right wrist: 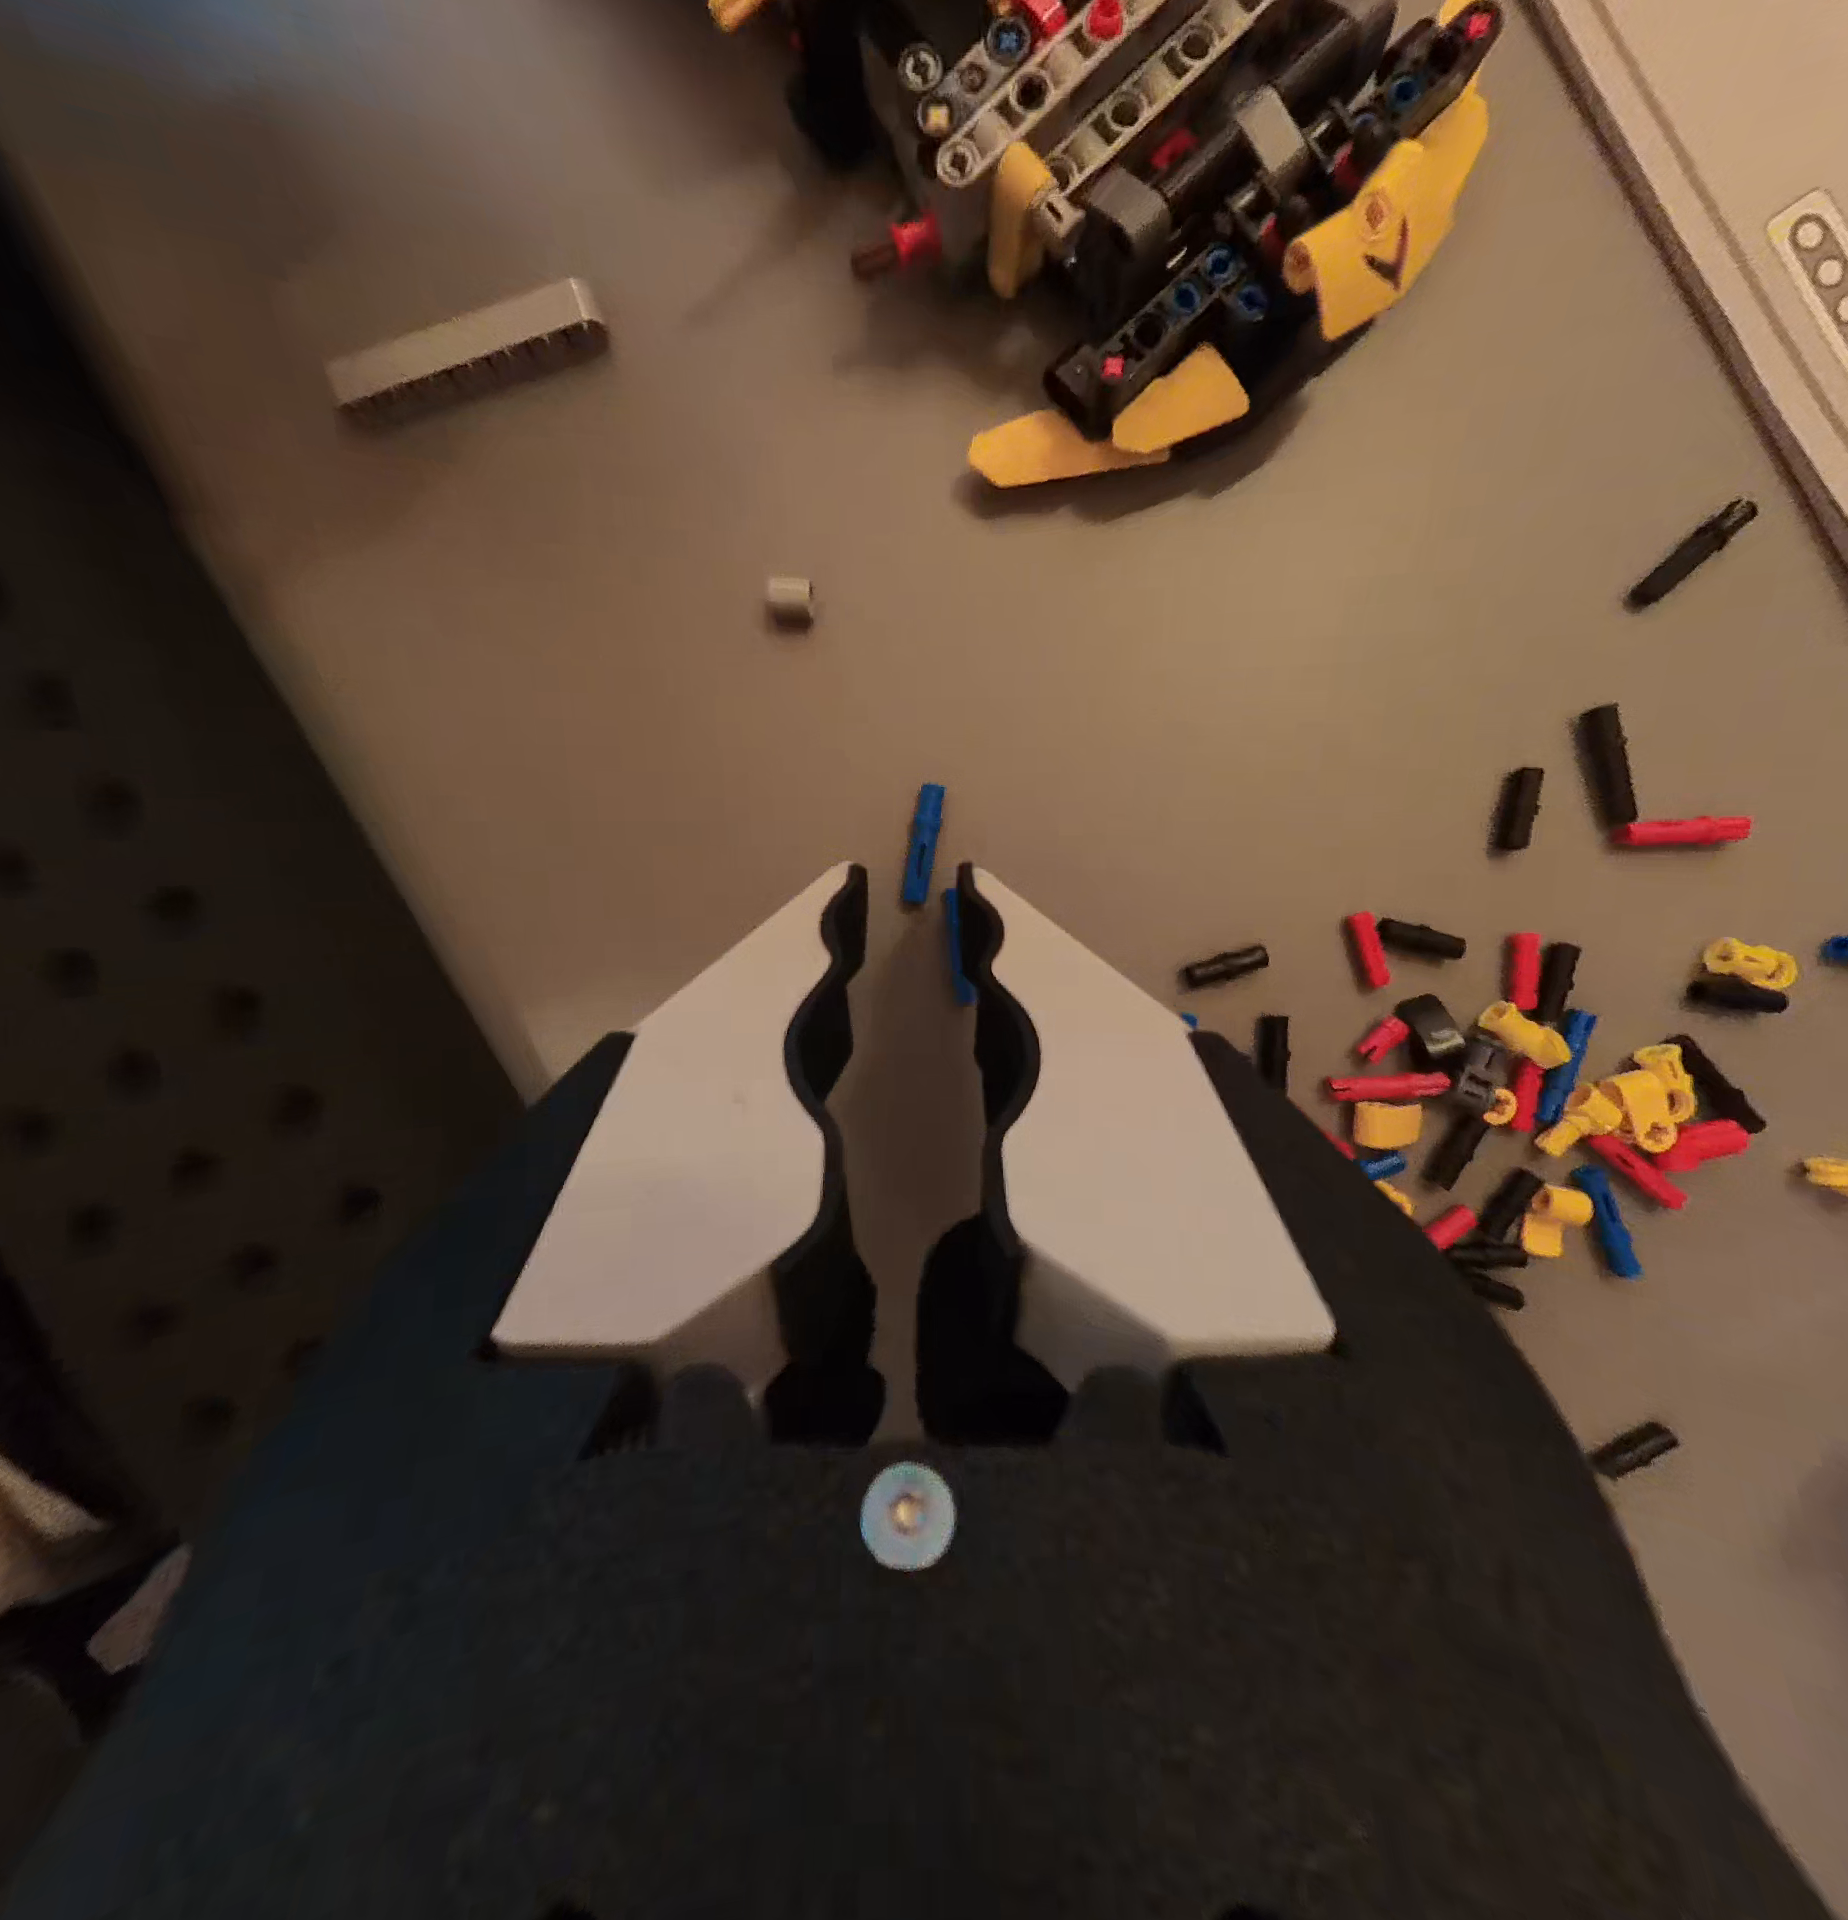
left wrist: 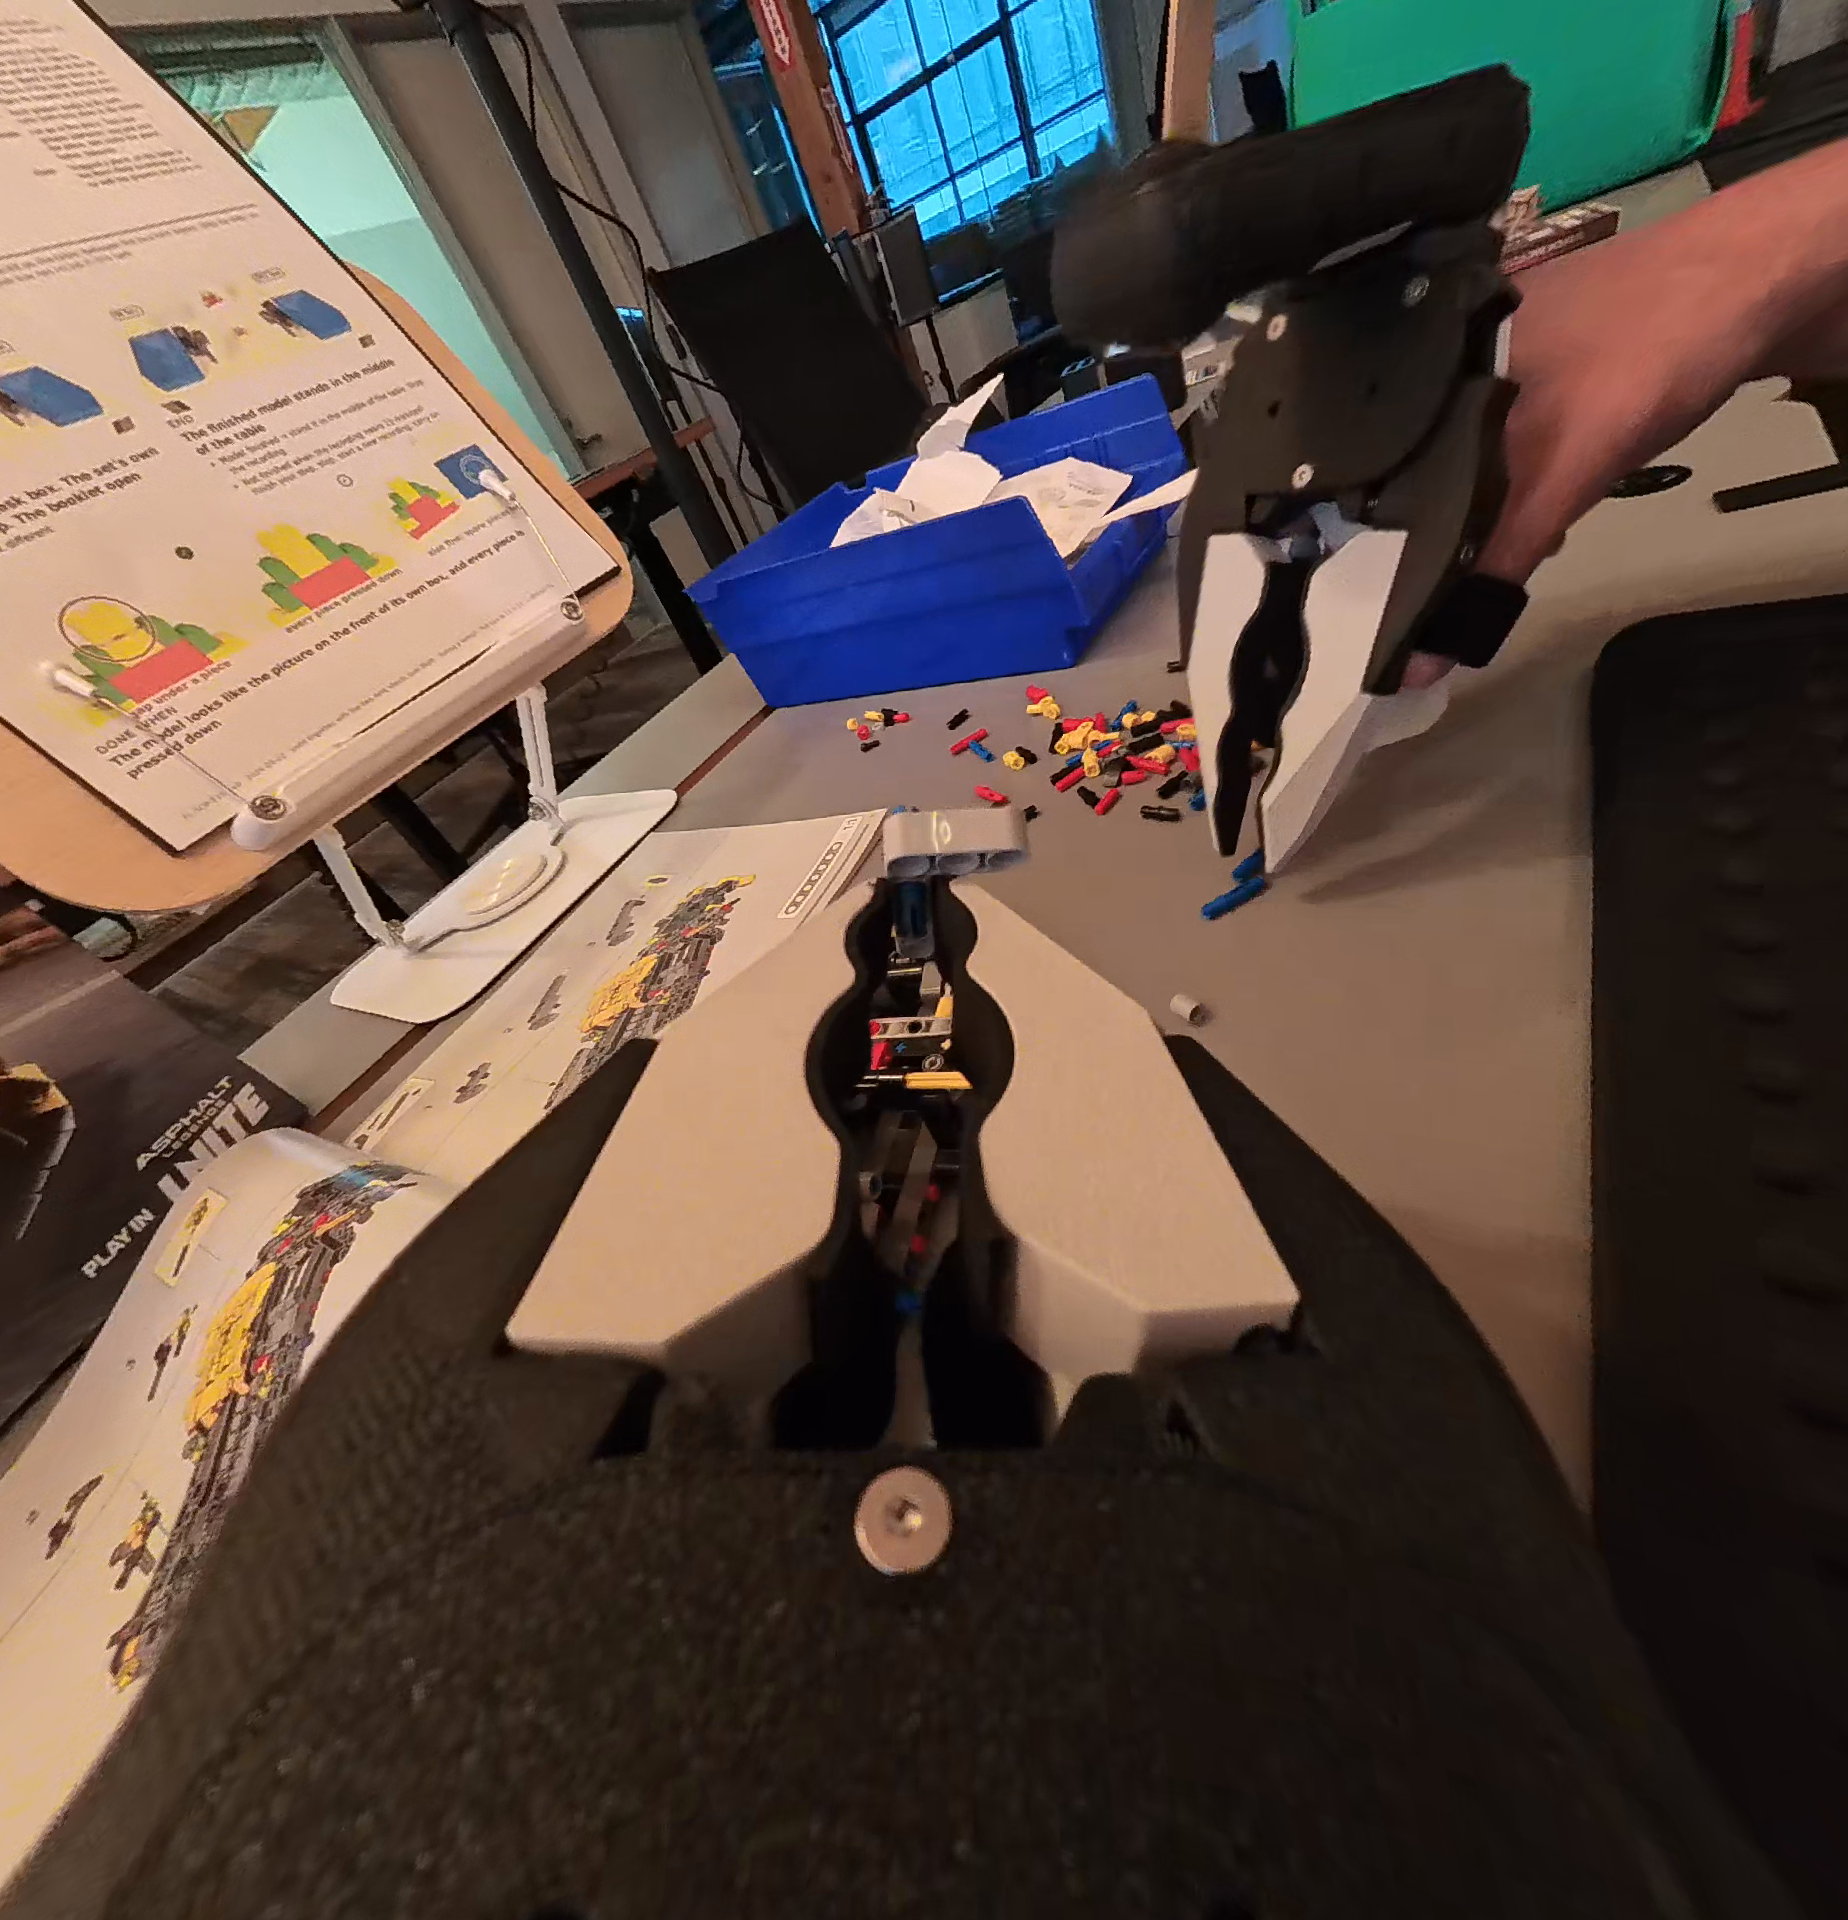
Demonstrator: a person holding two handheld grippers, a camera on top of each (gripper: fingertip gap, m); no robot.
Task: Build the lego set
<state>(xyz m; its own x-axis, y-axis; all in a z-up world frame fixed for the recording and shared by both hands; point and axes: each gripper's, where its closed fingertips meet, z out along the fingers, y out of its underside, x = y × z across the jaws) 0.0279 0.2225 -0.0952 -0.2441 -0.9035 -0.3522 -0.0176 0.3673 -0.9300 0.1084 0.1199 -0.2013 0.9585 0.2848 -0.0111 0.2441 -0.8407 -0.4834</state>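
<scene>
Left wrist view: left gripper is clamped on the partly built lego model, which sits in the slot between its fingers with a grey beam at the tips. Ahead and to the right, the right gripper points steeply down at the grey table, a hand gripping its body; a small gap separates its fingers. Blue pins lie at its tips, and a loose pile of small pins is just behind them. An instruction booklet lies left of the left gripper; a blue bin stands beyond the pile. A dark mat lies to the right.

Right wrist view: right gripper is slightly parted, holding nothing. One blue pin lies just past its tips, another against the right finger's inner edge. The model is far ahead, cut off at the top edge. A grey beam lies ahead-left. Motion blur softens the pin pile on the right.
</scene>
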